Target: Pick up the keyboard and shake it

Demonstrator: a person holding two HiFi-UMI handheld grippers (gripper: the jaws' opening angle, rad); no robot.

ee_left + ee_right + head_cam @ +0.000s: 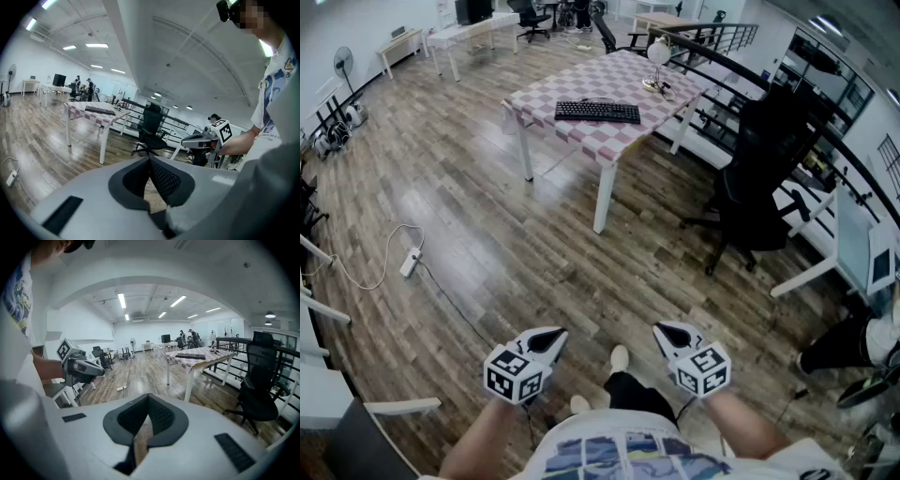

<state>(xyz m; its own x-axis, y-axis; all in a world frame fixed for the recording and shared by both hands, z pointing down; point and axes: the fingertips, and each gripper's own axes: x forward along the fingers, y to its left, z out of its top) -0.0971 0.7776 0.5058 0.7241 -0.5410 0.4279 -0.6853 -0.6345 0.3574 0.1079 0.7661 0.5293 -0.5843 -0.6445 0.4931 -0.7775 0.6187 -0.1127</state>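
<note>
item: keyboard [597,112], black, flat, long and slim, rows of low keys. it is laid near the 6 o'clock edge of a table [630,73] with white legs and a pink-and-white checked cloth, itself placed at 12 o'clock in the head view and well apart from both tools. item: left gripper [548,336], at 7 o'clock in the head view, grey moulded shell with black ribbed pads. its jaws are pressed together and nothing is held between them. item: right gripper [670,334], at 5 o'clock, same build, jaws likewise closed on nothing. item: floor, glossy wood-look planks, crossed at 9 o'clock by a white power strip [411,262] and its cord. item: black mesh office chair [759,178], at 2 o'clock beside the table. status: the task is judged not begun, and the approach to the table is the step in hand. handling note: the table is best closed on from its 6 o'clock side and both jaws opened before contact. the two short ends are to be taken together, since a hard, smooth casing held at one end is likely to twist or slip when shaken. whether a cable is attached cannot be told.
</note>
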